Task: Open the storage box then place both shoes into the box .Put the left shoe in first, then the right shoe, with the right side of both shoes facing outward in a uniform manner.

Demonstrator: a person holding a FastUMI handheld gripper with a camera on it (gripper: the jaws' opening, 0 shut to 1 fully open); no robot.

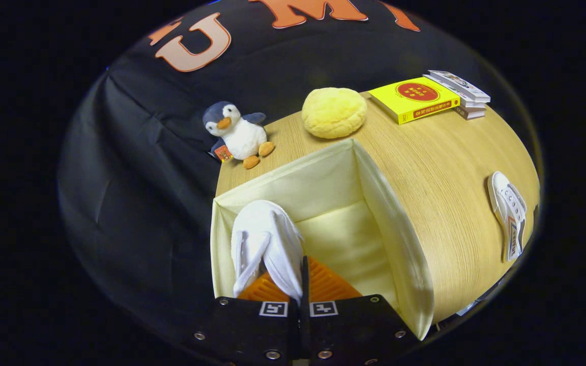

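- Gripper (300, 284) is clamped on the first shoe (265, 239): both fingers are pressed nearly together with a thin edge of the white upper pinched between them.
- The shoe hangs inside the open box (405, 244), close to its wall at 9 o'clock; the rest of the box floor, toward 3 o'clock, is bare.
- Judged step: setting the left shoe down in the box. I can't confirm from here which shoe this is or which side faces out; check before letting go.
- To do it well: lower until the sole sits flat on the box floor, keep it tight to the 9 o'clock wall so the second shoe has room alongside, then open the jaws and pull straight up.
- The grip is on soft fabric, so the shoe may swing or flop on release; let go low, not from height.
- The box walls look like soft fabric; avoid dragging them with the fingers on the way out.
- The other shoe (509, 213) lies on the table (456, 168) at 3 o'clock, well apart from the box, lying on its side or tilted, laces in view.
- The table is light wood with a visible grain.
- Beyond the box, a toy penguin (237, 134) sits at 11 o'clock, a yellow cushion (333, 112) at 12, and a yellow book (415, 99) beside a small stack of books (463, 94) at 1.
- Black cloth backs the booth.
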